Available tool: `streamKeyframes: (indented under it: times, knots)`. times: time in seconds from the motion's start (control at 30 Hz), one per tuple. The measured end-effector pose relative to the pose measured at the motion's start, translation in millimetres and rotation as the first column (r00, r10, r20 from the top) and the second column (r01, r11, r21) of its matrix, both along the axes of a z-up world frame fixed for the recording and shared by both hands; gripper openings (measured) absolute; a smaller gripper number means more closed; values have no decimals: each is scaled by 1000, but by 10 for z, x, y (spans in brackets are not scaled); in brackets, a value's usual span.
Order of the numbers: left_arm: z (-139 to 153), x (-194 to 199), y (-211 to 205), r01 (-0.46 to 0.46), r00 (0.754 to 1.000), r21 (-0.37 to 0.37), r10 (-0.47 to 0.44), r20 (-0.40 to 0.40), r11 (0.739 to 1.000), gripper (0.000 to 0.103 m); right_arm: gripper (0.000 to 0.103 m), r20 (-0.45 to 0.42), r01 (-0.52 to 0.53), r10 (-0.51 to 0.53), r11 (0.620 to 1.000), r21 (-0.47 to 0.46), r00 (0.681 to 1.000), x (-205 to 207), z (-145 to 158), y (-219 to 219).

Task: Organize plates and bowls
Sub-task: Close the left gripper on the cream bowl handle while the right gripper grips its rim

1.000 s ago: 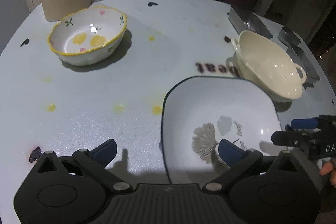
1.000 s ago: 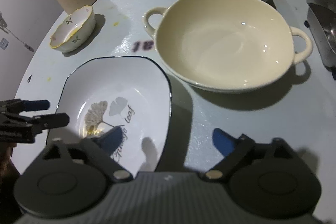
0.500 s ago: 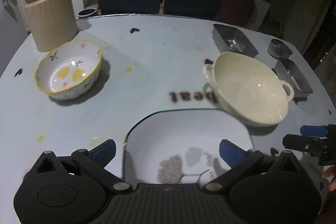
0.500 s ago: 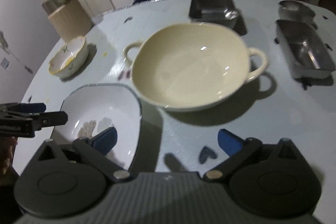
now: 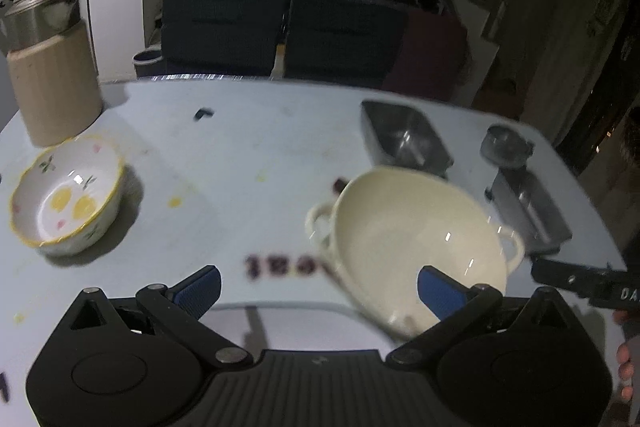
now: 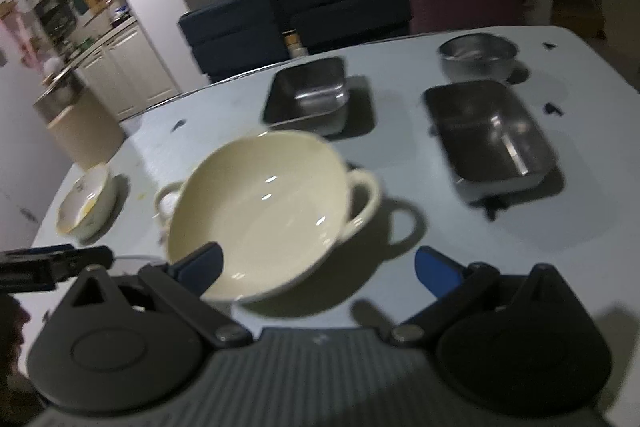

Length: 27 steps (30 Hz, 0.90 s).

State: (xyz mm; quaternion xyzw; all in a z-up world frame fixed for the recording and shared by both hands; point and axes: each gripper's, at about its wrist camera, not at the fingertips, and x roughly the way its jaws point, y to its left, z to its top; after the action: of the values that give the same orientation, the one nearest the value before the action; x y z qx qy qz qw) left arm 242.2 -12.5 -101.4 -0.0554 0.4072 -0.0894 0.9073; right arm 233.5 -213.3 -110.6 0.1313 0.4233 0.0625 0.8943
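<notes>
Both your left hand-held gripper (image 5: 318, 285) and right hand-held gripper (image 6: 318, 263) gape wide, gripping nothing, over the pale matte tabletop (image 5: 240, 163), where the glossy cream two-handled bowl (image 5: 416, 239) sits right of the scalloped floral bowl (image 5: 68, 195).

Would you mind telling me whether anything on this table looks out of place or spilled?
Nothing looks spilled or broken. The cream two-handled bowl, the floral bowl and the metal trays all sit upright; the yellow spots on the table look printed.
</notes>
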Motion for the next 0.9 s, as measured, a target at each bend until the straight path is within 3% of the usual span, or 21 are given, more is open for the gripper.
streamKeyframes:
  times: [0.2, 0.3, 0.57, 0.7, 0.9]
  knots:
    - [-43, 268, -147, -6, 1000, -29, 7, 13, 1000, 92, 102, -18, 31, -31, 999, 15, 999, 228, -17, -208]
    - [-106, 382, -174, -21, 1000, -13, 21, 1, 1000, 86, 95, -43, 40, -37, 997, 62, 998, 346, -44, -292]
    - [-279, 633, -113, -62, 997, -11, 61, -57, 998, 67, 64, -126, 67, -53, 991, 113, 991, 578, -264, -380]
    - [-362, 727, -87, -53, 993, -50, 48, -104, 997, 55, 64, -138, 74, -56, 989, 129, 989, 665, -345, -384]
    - [-463, 816, -103, -27, 990, -19, 24, -137, 999, 43, 61, -176, 50, -29, 992, 114, 984, 741, -402, -294]
